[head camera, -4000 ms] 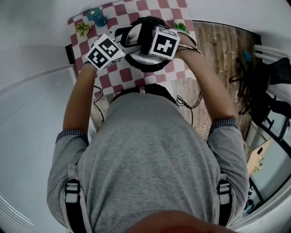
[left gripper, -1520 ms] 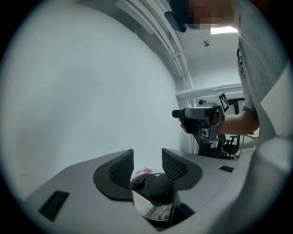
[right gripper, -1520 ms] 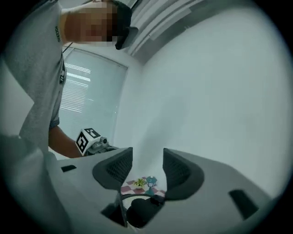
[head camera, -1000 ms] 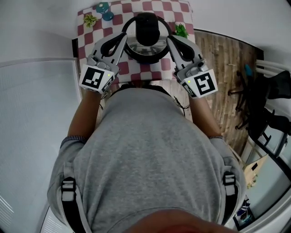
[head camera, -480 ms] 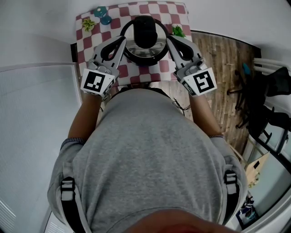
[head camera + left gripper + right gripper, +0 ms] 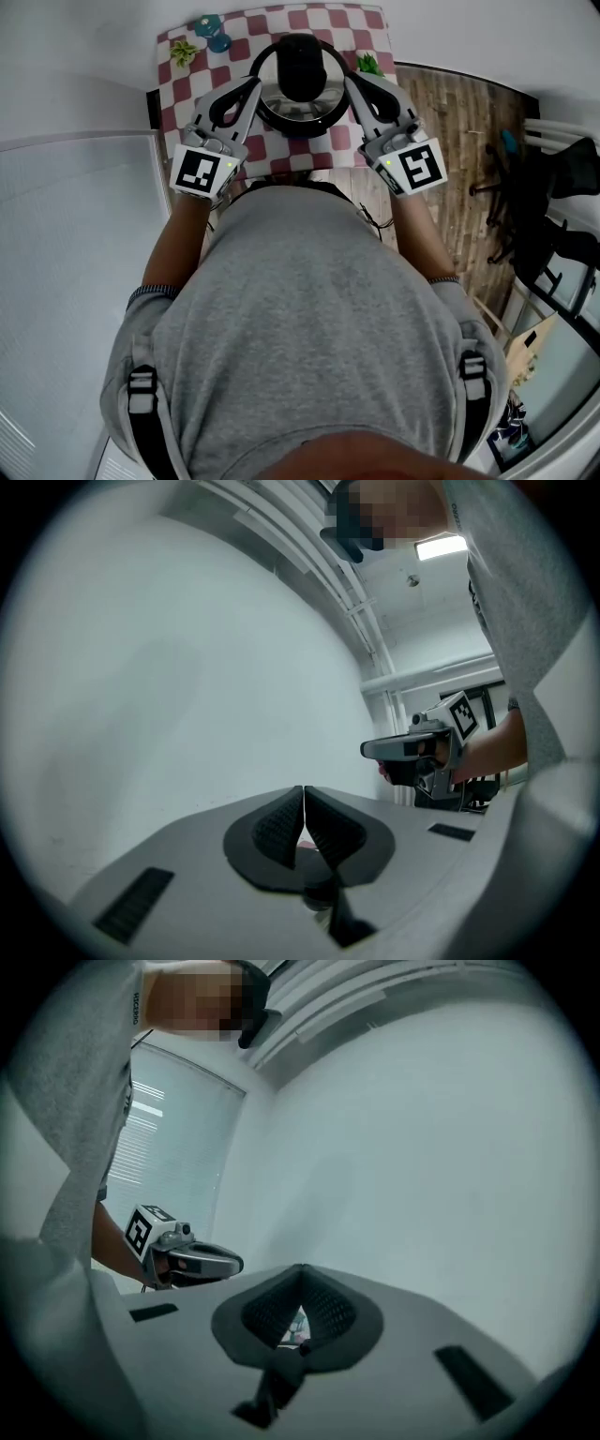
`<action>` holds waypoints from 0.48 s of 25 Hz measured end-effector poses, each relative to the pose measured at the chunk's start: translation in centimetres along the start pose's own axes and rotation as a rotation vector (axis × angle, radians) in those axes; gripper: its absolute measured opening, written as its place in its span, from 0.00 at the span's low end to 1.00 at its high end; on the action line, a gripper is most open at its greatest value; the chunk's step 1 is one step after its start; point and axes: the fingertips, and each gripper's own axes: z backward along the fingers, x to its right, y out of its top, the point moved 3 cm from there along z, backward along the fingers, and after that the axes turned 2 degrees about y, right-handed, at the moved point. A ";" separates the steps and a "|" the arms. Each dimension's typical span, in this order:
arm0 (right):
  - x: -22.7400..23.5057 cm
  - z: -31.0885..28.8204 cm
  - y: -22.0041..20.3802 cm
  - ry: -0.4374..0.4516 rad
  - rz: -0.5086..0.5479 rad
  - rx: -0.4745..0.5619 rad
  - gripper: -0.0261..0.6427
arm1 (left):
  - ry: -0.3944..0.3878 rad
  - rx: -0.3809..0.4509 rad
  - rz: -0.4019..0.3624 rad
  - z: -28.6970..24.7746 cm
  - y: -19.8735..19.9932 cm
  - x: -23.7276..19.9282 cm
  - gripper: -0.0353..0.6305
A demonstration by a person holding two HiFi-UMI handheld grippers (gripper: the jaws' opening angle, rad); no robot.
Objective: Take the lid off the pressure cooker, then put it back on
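The steel pressure cooker (image 6: 298,101) stands on the red-and-white checked table (image 6: 370,23), with its lid and black handle (image 6: 300,64) on top. My left gripper (image 6: 253,84) sits just left of the pot, shut and empty. My right gripper (image 6: 349,82) mirrors it on the pot's right side, also shut and holding nothing. In the left gripper view the ribbed pads (image 6: 281,825) meet, and the right gripper (image 6: 412,752) shows beyond them. The right gripper view shows closed pads (image 6: 323,1309) and the left gripper (image 6: 192,1262); the cooker itself is hidden in both.
Two small green plants (image 6: 184,52) (image 6: 369,64) and a teal object (image 6: 212,30) stand at the table's far corners. A frosted partition (image 6: 66,244) lies to the left. Wooden floor (image 6: 459,122) and a black chair (image 6: 553,187) are on the right.
Four seconds ago both grippers were on top of the cooker's lid; they now flank the pot. Over the last second they have barely shifted.
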 end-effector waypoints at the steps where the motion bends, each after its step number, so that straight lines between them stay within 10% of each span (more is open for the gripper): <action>1: 0.0 0.0 0.0 0.000 -0.001 -0.001 0.05 | -0.002 -0.001 -0.001 -0.1 0.0 0.0 0.08; 12: 0.3 -0.5 1.3 -0.038 -0.027 0.054 0.05 | -0.011 0.001 -0.010 -0.5 -0.1 -0.1 0.08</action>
